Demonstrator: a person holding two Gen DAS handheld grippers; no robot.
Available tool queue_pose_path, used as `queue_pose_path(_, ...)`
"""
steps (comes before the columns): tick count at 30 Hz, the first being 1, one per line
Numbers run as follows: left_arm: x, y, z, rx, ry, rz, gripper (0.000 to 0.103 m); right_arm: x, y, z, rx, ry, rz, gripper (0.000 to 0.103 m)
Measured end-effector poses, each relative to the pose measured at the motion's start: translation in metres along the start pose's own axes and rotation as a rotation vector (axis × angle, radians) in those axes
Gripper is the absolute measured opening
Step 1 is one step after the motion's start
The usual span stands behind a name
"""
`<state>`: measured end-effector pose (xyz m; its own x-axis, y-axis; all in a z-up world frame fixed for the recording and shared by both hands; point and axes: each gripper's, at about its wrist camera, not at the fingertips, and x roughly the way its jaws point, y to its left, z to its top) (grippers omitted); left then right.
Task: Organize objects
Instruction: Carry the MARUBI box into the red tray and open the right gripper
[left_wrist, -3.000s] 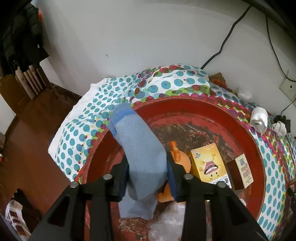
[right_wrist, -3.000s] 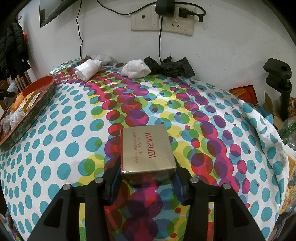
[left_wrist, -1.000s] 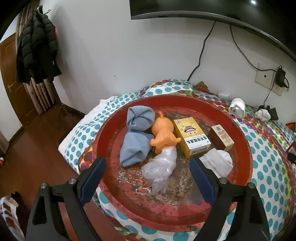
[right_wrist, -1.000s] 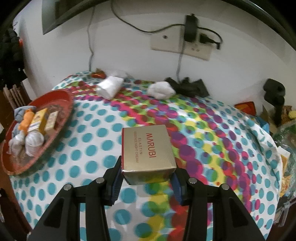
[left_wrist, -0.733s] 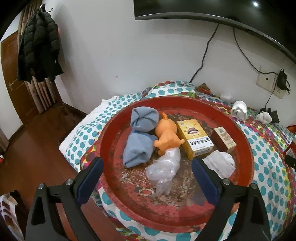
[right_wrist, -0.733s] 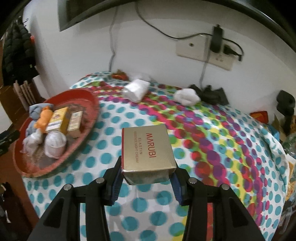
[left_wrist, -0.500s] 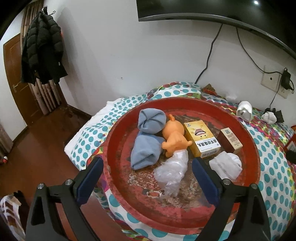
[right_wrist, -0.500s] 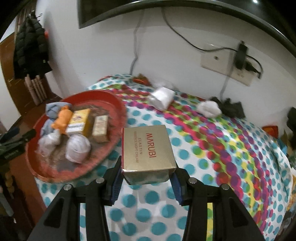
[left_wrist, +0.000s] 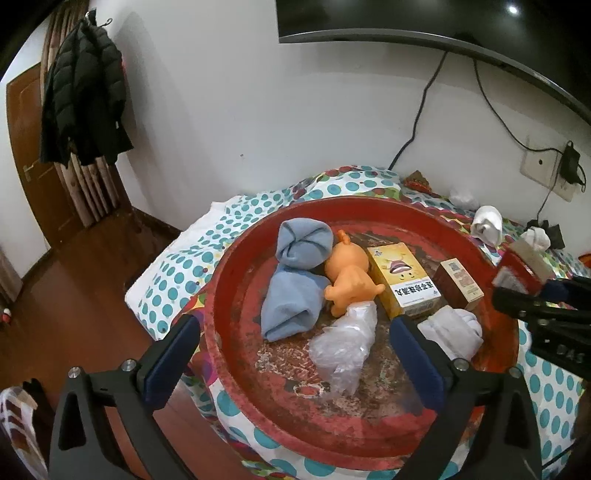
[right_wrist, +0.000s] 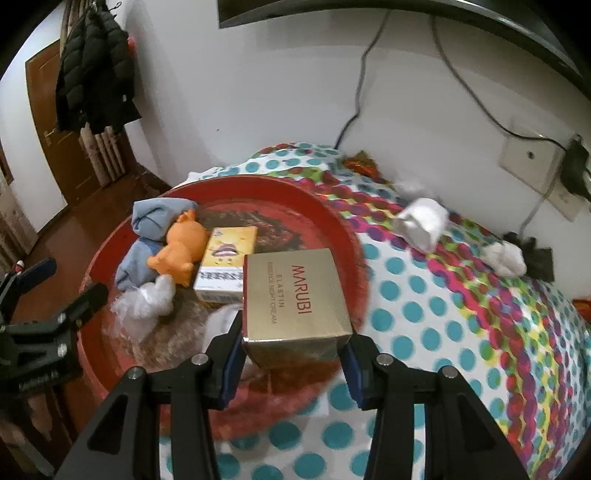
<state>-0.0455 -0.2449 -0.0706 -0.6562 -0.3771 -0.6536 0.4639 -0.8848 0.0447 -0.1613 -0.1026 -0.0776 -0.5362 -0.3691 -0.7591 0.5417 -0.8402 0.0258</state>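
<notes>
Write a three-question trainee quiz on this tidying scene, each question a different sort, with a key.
1. True or false: the right tongs grip the gold MARUBI box.
2. Which lies between the blue sock and the yellow box in the red tray? A) orange toy B) brown box C) plastic bag
3. Fill in: the left tongs, opening, hold ____.

Key: 1 true; 2 A; 3 nothing.
</notes>
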Motion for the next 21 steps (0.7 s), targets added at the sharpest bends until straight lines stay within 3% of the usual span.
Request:
queue_pose_path(10, 0.004, 0.015, 0.002, -0.059, 0.021, 0.0, 0.103, 0.028, 0.023, 0.024, -0.001, 0.018, 0.026, 0.046)
queue_pose_path(21, 0.011, 0.017, 0.002, -0.056, 0.043, 0.021, 0.103, 0.052, 0.026, 0.027, 0.018, 0.048, 0.005, 0.048)
